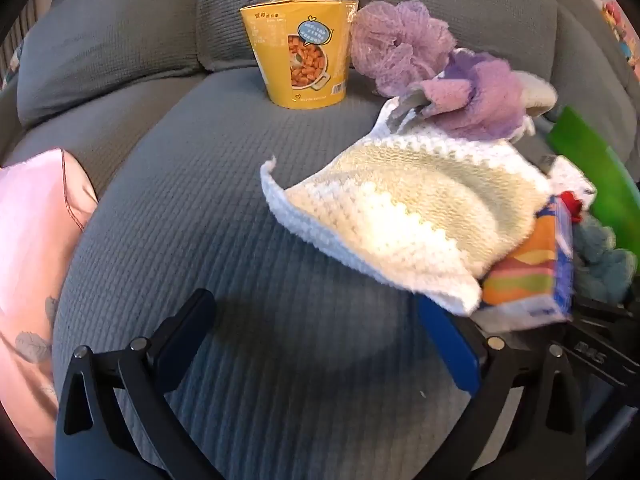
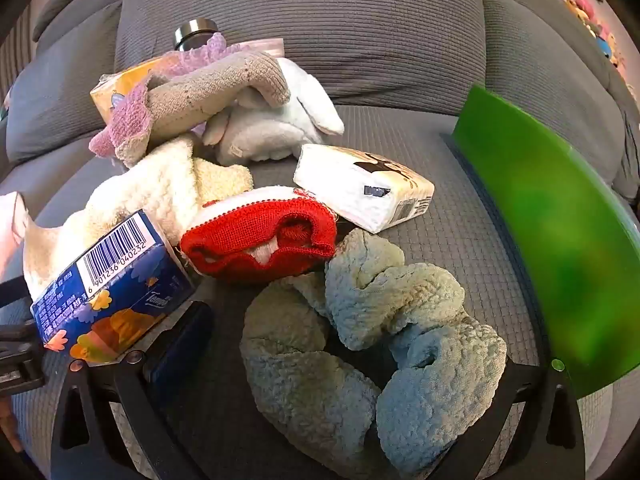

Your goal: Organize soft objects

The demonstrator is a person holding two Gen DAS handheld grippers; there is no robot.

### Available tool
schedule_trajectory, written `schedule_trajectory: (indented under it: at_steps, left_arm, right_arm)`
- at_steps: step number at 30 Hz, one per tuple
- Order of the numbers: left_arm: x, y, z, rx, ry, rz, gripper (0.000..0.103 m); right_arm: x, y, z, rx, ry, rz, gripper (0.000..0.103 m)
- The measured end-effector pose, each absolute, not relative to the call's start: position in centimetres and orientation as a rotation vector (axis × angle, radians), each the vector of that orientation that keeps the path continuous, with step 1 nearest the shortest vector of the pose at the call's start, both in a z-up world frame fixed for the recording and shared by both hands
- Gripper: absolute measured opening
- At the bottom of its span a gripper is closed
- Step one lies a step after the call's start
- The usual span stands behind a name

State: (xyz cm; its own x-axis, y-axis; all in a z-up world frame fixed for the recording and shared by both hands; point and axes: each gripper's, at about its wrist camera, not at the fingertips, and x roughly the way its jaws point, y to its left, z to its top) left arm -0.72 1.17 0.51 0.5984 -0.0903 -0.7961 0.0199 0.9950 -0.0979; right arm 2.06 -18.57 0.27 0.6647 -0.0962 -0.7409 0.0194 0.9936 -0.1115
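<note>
Grey sofa cushion (image 1: 200,208) carries the heap: cream knitted cloth (image 1: 400,208) right of centre, blue fluffy cloth (image 2: 360,340) nearest. Left tongs (image 1: 320,344) and right tongs (image 2: 340,360) both gape wide, holding nothing.

I see bare sofa seat (image 1: 200,208) open ahead of left tool (image 1: 316,344); yellow cup (image 1: 304,46) blocks far end, cream knit cloth (image 1: 404,208) crowds right. Right tool (image 2: 340,360) hemmed: blue fleece (image 2: 360,332) between jaws, green board (image 2: 560,220) walls right.
</note>
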Motion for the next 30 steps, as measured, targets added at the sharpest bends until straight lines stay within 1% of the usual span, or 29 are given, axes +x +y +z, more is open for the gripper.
schedule_trajectory:
  at_steps: [5,10,15,17,21,24,27,30]
  left_arm:
    - [-3.5,1.4,2.2,-0.175,0.866,-0.119,0.101]
    - [-4.3,1.1,3.6,-0.218,0.813,-0.178,0.101]
    - [-4.2,1.1,3.5,-0.223,0.799,-0.176,0.101]
    - [-4.1,1.0,3.6,-0.233,0.807,-0.168,0.101]
    - [-3.8,1.0,4.4,-0.244,0.831,-0.16,0.096]
    - [-2.6,1.0,6.3,-0.233,0.847,-0.191,0.094]
    - [-1.9,1.2,8.2,-0.249,0.845,-0.214,0.094]
    - [-0.9,1.2,9.6,-0.204,0.834,-0.17,0.094]
  right_arm:
    - [2.1,-18.5,0.3,-0.103,0.847,-0.068,0.103]
    - [2.9,-18.2,0.6,-0.11,0.878,-0.07,0.103]
    - [2.2,-18.5,1.6,-0.043,0.915,-0.039,0.103]
    - [1.5,-18.7,2.9,-0.022,0.894,0.001,0.103]
    - [-0.1,-18.7,6.9,-0.002,0.828,0.058,0.103]
    - [-0.1,-18.6,10.1,-0.018,0.818,0.062,0.103]
    - [0.8,-17.8,13.3,-0.025,0.8,0.108,0.103]
    - [1.8,-17.0,14.7,-0.021,0.788,0.168,0.103]
